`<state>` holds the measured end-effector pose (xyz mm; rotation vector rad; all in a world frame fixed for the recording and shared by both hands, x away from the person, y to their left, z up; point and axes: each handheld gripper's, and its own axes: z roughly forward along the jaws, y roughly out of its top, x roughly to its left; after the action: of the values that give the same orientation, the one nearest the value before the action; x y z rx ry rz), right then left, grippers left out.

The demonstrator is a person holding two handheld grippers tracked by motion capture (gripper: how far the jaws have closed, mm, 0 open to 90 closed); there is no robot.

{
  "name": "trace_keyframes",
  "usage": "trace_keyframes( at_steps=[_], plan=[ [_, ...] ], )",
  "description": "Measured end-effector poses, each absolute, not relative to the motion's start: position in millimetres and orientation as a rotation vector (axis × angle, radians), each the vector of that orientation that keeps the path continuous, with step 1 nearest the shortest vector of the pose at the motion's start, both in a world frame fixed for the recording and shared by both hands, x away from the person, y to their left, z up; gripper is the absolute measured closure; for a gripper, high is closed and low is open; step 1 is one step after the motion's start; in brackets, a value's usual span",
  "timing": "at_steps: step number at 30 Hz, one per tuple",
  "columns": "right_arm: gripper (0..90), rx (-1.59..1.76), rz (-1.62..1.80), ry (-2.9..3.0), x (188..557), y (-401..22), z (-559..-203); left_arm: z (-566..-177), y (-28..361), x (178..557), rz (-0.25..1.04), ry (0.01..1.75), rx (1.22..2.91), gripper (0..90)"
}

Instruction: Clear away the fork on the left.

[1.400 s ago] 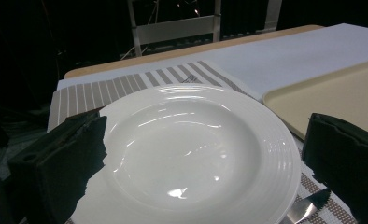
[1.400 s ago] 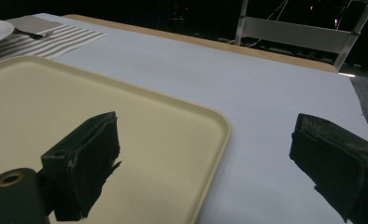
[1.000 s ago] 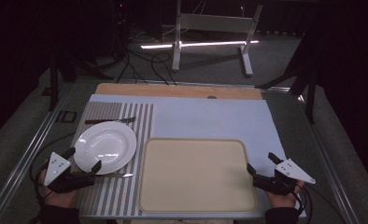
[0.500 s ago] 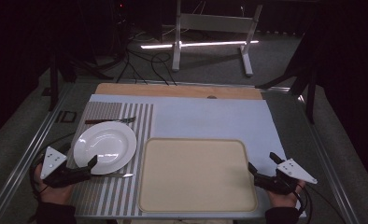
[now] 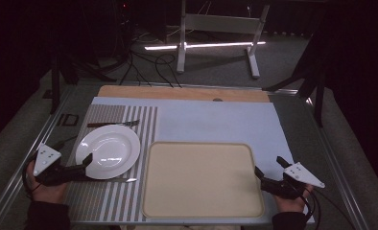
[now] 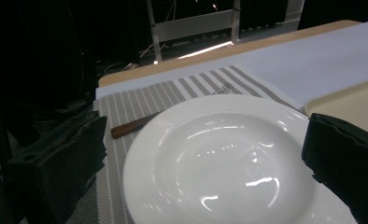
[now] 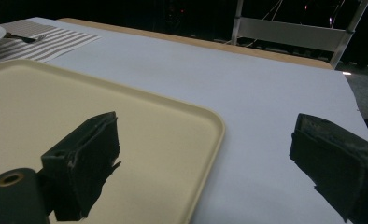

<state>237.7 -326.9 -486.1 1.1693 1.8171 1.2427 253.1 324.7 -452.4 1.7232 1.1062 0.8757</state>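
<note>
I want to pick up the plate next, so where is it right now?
In the high view the plate sits on the striped mat at the table's left, between the fork and the left gripper, just left of the tray.

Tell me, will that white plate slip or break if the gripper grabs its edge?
The white plate looks glossy, with bright glints on it, so it may slip between the left gripper jaws. It looks like ceramic, so probably stiff and breakable if dropped. Wide and shallow on the striped placemat, it should slide rather than tip.
</note>
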Motion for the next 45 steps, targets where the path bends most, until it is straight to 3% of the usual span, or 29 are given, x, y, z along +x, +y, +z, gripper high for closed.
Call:
trace_keyframes(
  at_steps=[45],
  plan=[
    [8.1, 1.161, 1.254, 1.821, 239, -325, -485, -444, 338, 323, 0.858, 1.084, 1.885, 0.0]
  ],
)
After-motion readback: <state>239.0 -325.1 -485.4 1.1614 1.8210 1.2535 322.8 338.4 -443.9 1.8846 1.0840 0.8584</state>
